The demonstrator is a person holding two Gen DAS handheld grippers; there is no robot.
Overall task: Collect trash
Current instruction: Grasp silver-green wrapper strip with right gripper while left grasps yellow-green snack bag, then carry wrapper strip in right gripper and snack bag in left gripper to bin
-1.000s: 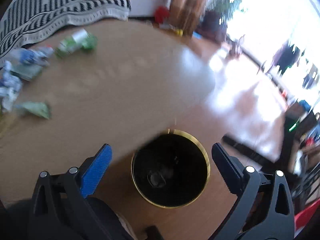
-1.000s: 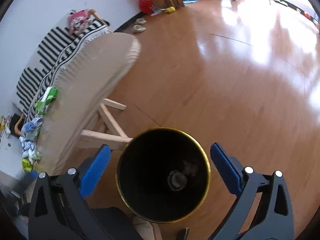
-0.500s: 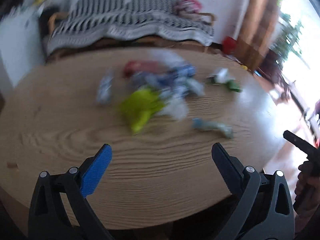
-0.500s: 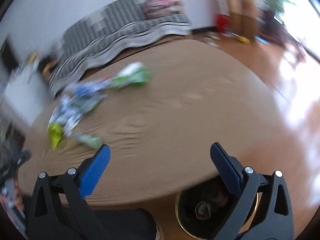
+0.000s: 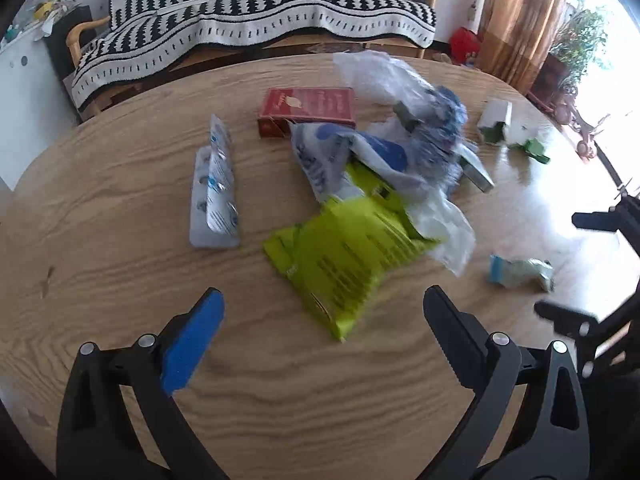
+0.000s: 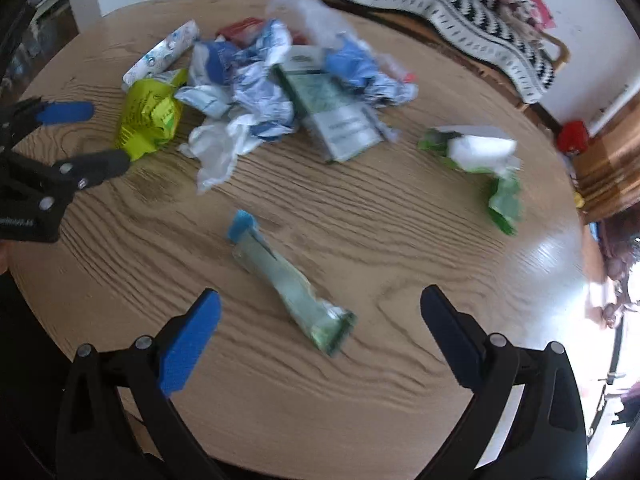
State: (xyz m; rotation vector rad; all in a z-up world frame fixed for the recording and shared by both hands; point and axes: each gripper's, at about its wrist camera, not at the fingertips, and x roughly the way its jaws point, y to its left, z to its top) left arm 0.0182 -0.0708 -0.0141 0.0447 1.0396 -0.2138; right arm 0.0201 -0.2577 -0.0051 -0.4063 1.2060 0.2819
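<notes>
Trash lies scattered on a round wooden table [image 5: 120,300]. In the left wrist view my left gripper [image 5: 322,304] is open just short of a lime-green packet [image 5: 344,260]; behind it lie a red box [image 5: 308,111], a blister strip [image 5: 214,192] and crumpled blue-white wrappers [image 5: 400,148]. In the right wrist view my right gripper [image 6: 318,306] is open, with a pale green wrapper with a blue end [image 6: 288,280] lying between and ahead of its fingers. A green-white box [image 6: 472,150] lies at the right. The left gripper [image 6: 80,140] also shows at that view's left edge.
A bench with a black-and-white striped throw [image 5: 248,20] stands behind the table. A grey-green flat box [image 6: 332,120] lies in the heap. An orange curtain [image 5: 516,16] and a red object [image 5: 464,40] on the floor are at the back right.
Both grippers have swung up from the black gold-rimmed bin on the floor to face the tabletop, and have closed in on the trash. Both stay open and empty.
</notes>
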